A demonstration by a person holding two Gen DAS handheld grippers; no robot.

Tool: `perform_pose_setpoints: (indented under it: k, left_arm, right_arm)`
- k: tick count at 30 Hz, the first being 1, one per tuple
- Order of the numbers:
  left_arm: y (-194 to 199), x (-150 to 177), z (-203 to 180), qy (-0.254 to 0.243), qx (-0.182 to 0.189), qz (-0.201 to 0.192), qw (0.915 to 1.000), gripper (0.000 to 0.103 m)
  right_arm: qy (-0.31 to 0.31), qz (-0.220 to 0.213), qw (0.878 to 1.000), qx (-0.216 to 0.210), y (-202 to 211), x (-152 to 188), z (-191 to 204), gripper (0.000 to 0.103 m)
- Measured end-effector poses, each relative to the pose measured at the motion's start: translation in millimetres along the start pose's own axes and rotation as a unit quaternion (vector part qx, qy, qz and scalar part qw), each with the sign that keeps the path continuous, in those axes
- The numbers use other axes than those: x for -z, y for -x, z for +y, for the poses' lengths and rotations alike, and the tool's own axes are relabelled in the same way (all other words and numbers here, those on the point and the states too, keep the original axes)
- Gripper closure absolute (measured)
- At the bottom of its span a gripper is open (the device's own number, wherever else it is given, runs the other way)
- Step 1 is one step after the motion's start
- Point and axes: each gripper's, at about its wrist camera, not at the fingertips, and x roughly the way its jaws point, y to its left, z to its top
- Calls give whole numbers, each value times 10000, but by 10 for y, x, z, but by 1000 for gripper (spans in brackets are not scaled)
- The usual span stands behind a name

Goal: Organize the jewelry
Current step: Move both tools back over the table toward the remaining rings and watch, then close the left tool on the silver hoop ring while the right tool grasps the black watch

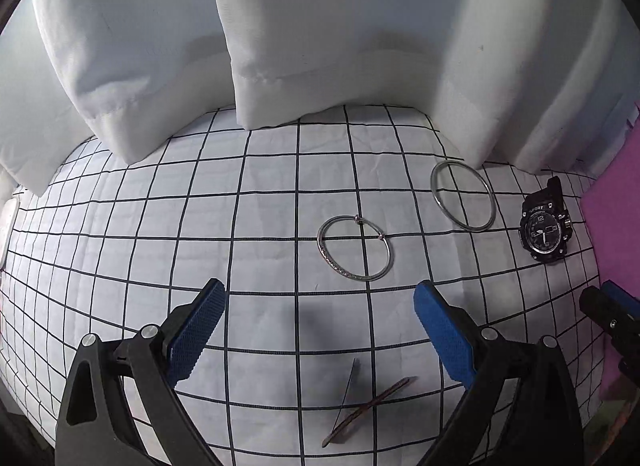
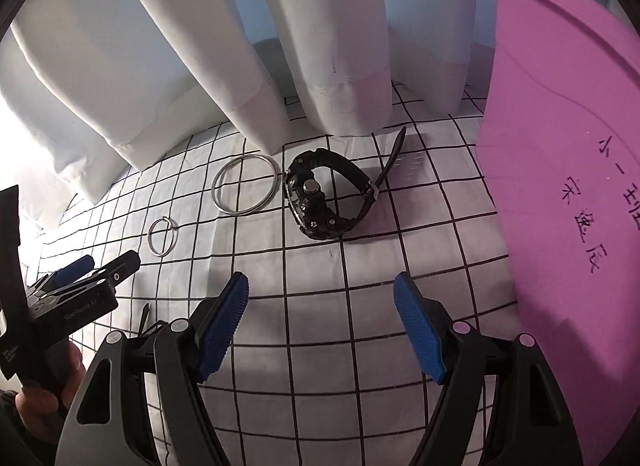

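On the white checked cloth [image 1: 240, 225] lie a thin silver bangle with a beaded section [image 1: 354, 248], a larger plain silver bangle [image 1: 464, 195] and a black sport watch [image 1: 544, 229]. My left gripper [image 1: 320, 294] hangs open just short of the beaded bangle, with nothing between its blue pads. In the right wrist view the watch [image 2: 324, 193] lies on its side ahead of my open, empty right gripper [image 2: 320, 286]. The plain bangle [image 2: 244, 183] and the beaded bangle [image 2: 163, 236] lie to its left. The left gripper [image 2: 92, 274] shows at that view's left edge.
A slim brownish hair stick [image 1: 368, 410] lies under the left gripper. White curtain folds [image 1: 300, 45] hang down onto the cloth's far edge. A pink sheet with handwriting [image 2: 560, 145] stands at the right. A hand [image 2: 40, 386] holds the left gripper's handle.
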Motion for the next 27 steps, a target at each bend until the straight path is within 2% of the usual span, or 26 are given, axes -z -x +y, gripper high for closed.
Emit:
perform_pose_setpoints:
  k: [8,16,27]
  left_arm:
    - [-244,-102,-8,21,-21,129,9999,10]
    - [-418,-72,7,-39,-27,226,9997,10]
    - [-531,-80,25,-54,-64,168,9998,7]
  right_arm:
    - [-107,103,9998,117,-398,-170,-26,31]
    - [-129,133,9998,122,-578,-257,15,31]
    - [117,43,9983,570,-812,-489,28,29]
